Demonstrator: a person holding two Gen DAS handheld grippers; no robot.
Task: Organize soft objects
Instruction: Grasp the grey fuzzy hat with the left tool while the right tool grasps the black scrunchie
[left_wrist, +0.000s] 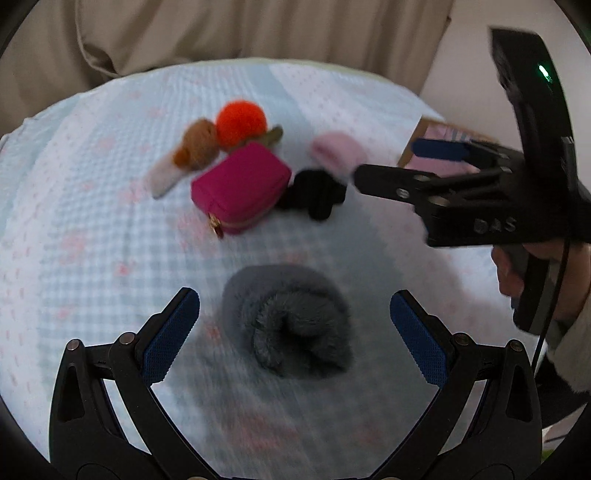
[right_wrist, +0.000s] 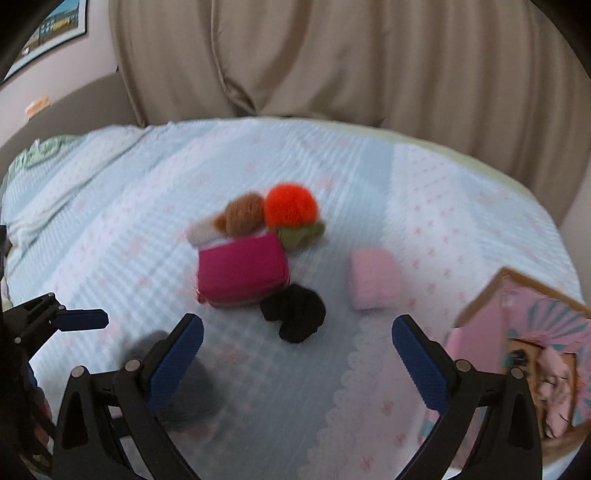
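Observation:
A rolled grey fuzzy cloth (left_wrist: 291, 321) lies on the bed between the open fingers of my left gripper (left_wrist: 295, 328), untouched. Farther back sit a magenta zip pouch (left_wrist: 240, 188), a black soft bundle (left_wrist: 317, 194), an orange pompom (left_wrist: 241, 124), a brown plush (left_wrist: 197, 147) and a folded pink cloth (left_wrist: 334, 151). My right gripper (right_wrist: 297, 354) is open and empty above the bedspread, short of the black bundle (right_wrist: 293, 314) and pink cloth (right_wrist: 373, 278). The grey cloth (right_wrist: 192, 391) shows partly behind its left finger.
A light blue checked bedspread (left_wrist: 92, 229) covers the bed. A pink cardboard box (right_wrist: 528, 354) stands at the right edge. Beige curtains (right_wrist: 332, 55) hang behind the bed. A person's hand (left_wrist: 517, 273) holds the right gripper (left_wrist: 388, 162).

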